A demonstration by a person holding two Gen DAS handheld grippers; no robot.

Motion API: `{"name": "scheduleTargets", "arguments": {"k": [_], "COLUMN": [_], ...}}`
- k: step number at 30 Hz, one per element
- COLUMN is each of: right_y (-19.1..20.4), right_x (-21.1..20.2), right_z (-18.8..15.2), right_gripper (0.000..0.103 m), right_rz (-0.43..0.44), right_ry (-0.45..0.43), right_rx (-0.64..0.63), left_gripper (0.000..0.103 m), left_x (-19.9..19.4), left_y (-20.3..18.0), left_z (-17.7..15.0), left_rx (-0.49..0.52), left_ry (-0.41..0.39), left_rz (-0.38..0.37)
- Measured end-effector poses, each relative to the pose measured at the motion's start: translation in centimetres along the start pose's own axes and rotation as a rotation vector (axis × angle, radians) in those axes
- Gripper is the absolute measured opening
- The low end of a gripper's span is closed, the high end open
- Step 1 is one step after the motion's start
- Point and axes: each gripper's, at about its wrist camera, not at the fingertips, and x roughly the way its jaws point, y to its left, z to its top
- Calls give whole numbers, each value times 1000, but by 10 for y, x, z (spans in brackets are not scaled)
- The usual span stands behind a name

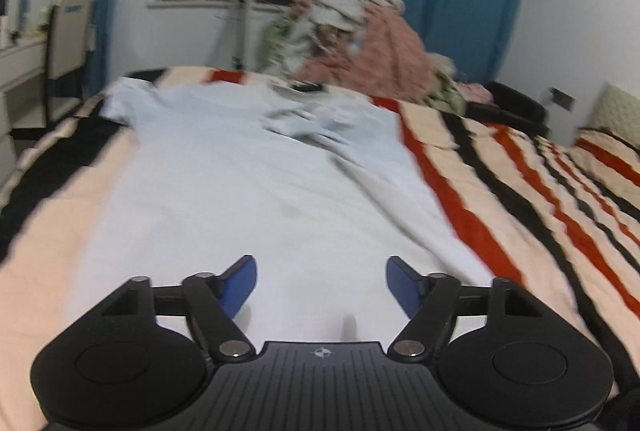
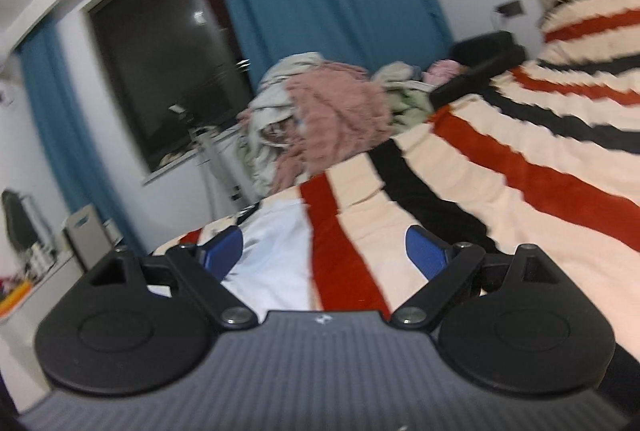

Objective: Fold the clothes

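Both the left hand-held gripper (image 1: pixel 321 281) and the right hand-held gripper (image 2: pixel 323 251) are held wide open with nothing in them, so the shirt (image 1: pixel 248 183), spread on the bed (image 1: pixel 520 199), could be bunched if grabbed badly, its far sleeve (image 1: pixel 304 119) being crumpled already.

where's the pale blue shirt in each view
Left wrist: the shirt fills the centre, spread on the striped blanket, running from the open claw to the far edge.
Right wrist: only a corner shows, lower left of centre, by the claw's left finger.
Shared landmark: the pink clothes pile.
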Motion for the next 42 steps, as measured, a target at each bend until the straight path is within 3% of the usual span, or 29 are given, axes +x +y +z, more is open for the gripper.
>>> {"name": "scheduleTargets", "arguments": {"k": [8, 14, 18, 21, 22, 23, 24, 26, 33, 37, 40, 42], "right_y": [-21, -36, -40, -36, -34, -33, -32, -32, -36, -30, -22, -13], "right_x": [-3, -3, 4, 7, 7, 7, 7, 5, -14, -13, -8, -3], "right_z": [2, 3, 1, -4, -5, -6, -7, -7, -4, -5, -7, -10], "right_gripper": [90, 90, 90, 90, 90, 90, 90, 90, 90, 90, 90, 90], "right_rz": [-21, -44, -39, -41, -47, -54, -61, -75, -83, -77, -65, -41], "right_ry": [-46, -72, -47, -31, -32, -33, -36, -49, -156, -150, -113, -60], "right_rx": [59, 74, 82, 61, 54, 47, 43, 46, 68, 32, -1, -34], "left_gripper": [46, 48, 55, 52, 38, 14, 9, 8, 8, 8, 8, 8], "left_x": [24, 47, 69, 85, 88, 90, 89, 83, 12, -29, -45, -45], "left_y": [-112, -164, -171, -173, -173, -171, -169, -159, -87, -46, -5, 21], "left_z": [-34, -72, -82, -89, -89, -88, -87, -82, -41, -18, -21, -32], "left_rx": [123, 242, 270, 290, 298, 297, 286, 247, -52, -223, -364, -418], "left_ry": [89, 152, 234, 288, 287, 276, 263, 231, 76, -13, 23, 86], "left_rz": [-277, -416, -419, -389, -371, -357, -347, -338, -389, -415, -398, -344]}}
